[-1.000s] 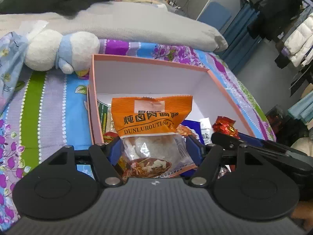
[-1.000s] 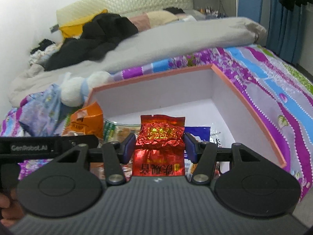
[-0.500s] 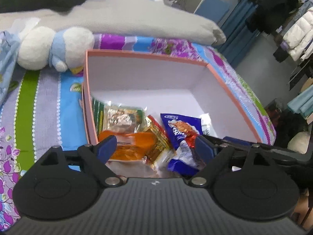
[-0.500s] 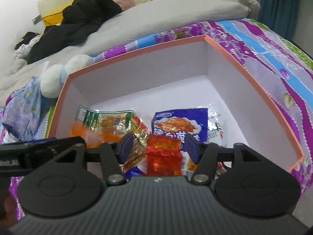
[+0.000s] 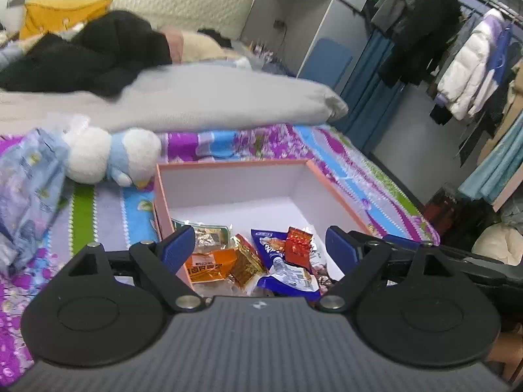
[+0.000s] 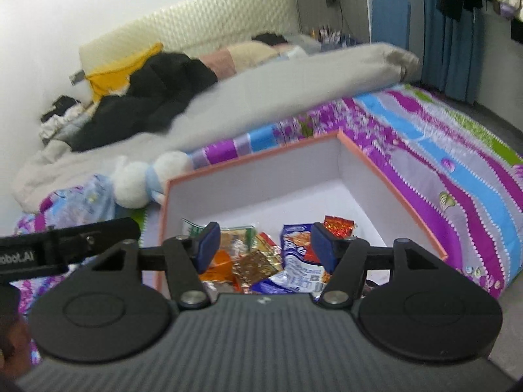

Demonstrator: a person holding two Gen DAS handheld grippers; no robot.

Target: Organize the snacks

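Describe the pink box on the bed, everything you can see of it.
The box is an open-topped, square-cornered carton, cardboard by the look of it, salmon-pink outside and along the rim, plain white inside. No lid is in view. It sits upright on the patterned bedspread, just in front of a white and blue plush toy. Its far half is bare floor; the near half holds a loose pile of snack packets, orange, gold, blue and red, lying flat and overlapping. Neither gripper touches it.
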